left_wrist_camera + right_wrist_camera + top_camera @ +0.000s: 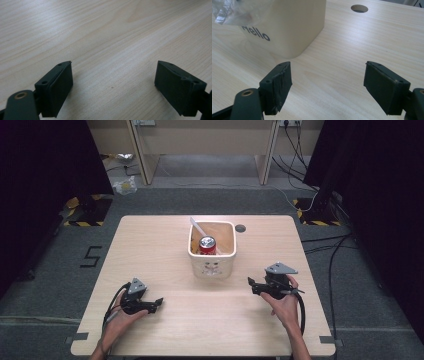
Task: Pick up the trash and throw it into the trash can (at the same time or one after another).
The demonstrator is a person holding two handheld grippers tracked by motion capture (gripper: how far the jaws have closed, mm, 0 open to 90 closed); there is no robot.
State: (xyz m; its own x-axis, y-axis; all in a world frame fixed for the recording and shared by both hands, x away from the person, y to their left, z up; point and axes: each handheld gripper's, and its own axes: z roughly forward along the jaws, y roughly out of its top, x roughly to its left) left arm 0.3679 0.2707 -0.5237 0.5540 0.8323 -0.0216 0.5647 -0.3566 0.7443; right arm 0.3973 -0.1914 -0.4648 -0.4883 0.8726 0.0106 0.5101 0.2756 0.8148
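A cream square bin (212,265) stands at the middle of the light wooden table (150,245). Inside it sit a red drink can (207,245) and a white utensil (197,227) leaning at the back left. In the right gripper view the bin (294,27) reads "Hello", with clear plastic wrap (234,11) against its upper left. My left gripper (159,302) rests low at the front left, open over bare wood (113,82). My right gripper (251,284) is held at the front right of the bin, open and empty (328,85).
A round cable hole (240,228) lies in the table behind the bin's right side, also seen as the hole (359,8). Cables (330,250) run over the grey floor at the right. A desk frame (205,150) stands beyond the table.
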